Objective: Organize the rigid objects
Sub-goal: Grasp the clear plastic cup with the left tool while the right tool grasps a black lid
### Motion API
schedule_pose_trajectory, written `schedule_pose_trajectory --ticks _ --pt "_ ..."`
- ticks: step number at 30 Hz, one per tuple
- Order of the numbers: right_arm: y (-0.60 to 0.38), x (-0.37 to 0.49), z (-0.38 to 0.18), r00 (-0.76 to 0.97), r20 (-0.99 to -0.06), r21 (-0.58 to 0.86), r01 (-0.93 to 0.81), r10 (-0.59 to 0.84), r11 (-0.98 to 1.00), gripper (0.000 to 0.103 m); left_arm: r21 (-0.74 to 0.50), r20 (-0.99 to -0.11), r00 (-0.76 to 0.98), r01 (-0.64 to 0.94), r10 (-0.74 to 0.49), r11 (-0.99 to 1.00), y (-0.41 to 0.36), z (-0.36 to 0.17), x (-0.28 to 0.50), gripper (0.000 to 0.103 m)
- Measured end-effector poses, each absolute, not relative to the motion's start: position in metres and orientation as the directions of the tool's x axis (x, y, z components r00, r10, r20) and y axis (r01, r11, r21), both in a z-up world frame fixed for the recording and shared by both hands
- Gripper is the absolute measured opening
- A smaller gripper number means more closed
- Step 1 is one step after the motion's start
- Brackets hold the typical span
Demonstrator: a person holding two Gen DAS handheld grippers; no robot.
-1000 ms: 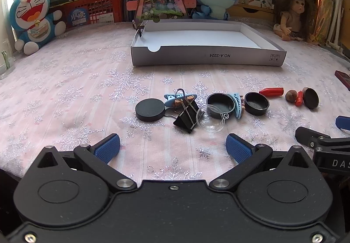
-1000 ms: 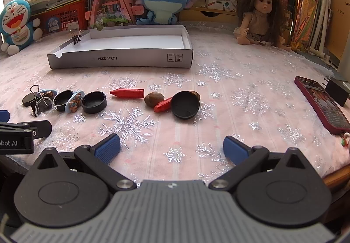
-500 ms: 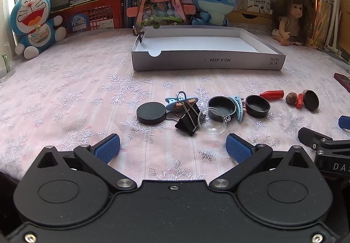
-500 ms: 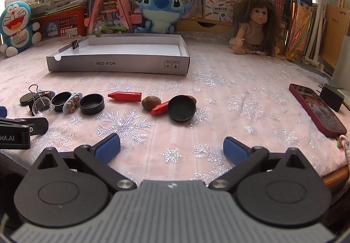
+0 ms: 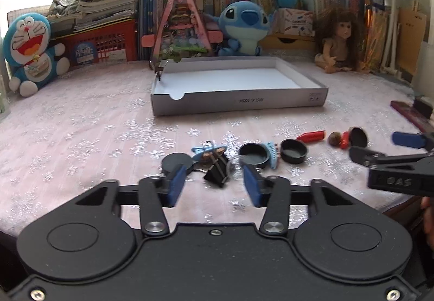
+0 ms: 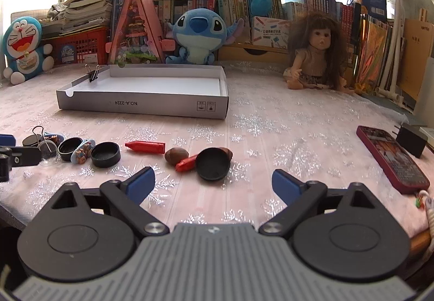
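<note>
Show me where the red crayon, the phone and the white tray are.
red crayon (image 6: 146, 147): right wrist view, middle of its body.
phone (image 6: 390, 158): right wrist view, centre of its screen.
white tray (image 6: 141, 105): right wrist view, front wall.

Small items lie in a row on cloth: black binder clip (image 5: 217, 171), black lids (image 6: 105, 154), red crayon (image 6: 146, 147), nut (image 6: 176, 156); white tray (image 6: 152, 84) behind.

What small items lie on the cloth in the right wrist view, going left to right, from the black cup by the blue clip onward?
Black cup → red crayon → brown nut → black lid → red phone
</note>
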State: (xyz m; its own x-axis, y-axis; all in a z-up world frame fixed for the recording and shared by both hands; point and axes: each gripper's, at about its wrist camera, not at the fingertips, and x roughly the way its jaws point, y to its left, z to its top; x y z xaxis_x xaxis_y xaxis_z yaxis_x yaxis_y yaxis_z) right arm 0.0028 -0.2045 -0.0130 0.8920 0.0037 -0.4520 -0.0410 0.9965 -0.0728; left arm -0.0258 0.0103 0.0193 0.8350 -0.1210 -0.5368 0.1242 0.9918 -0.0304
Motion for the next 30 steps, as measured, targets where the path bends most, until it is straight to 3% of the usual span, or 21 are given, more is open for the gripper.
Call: schedule_pose_trajectory --ticks 3,10,19,25,30 --pt "-0.202 0.006 -0.014 0.892 -0.453 -0.083 -0.054 0.011 0.995 0.087 -0.09 -0.533 0.822 0.179 -0.199 0.98 0.008 0.022 -0.03 0.038" --pt "-0.202 0.011 -0.015 0.895 -0.446 -0.103 -0.04 -0.01 0.994 0.072 -0.021 -0.551 0.818 0.184 -0.165 0.983 -0.008 0.014 -0.022 0.038" --pt "-0.206 0.016 -0.017 0.898 -0.439 -0.121 -0.034 -0.023 0.992 0.062 0.048 -0.552 0.823 0.196 -0.137 0.98 -0.019 0.004 -0.011 0.039" --pt "-0.205 0.016 -0.018 0.907 -0.418 -0.148 -0.014 -0.05 0.989 0.062 0.065 -0.544 0.829 0.199 -0.133 0.978 -0.02 0.001 -0.01 0.039" --pt "-0.205 0.016 -0.019 0.905 -0.425 -0.154 -0.045 -0.025 0.987 0.054 0.054 -0.539 0.831 0.198 -0.138 0.979 -0.017 0.001 -0.01 0.032"
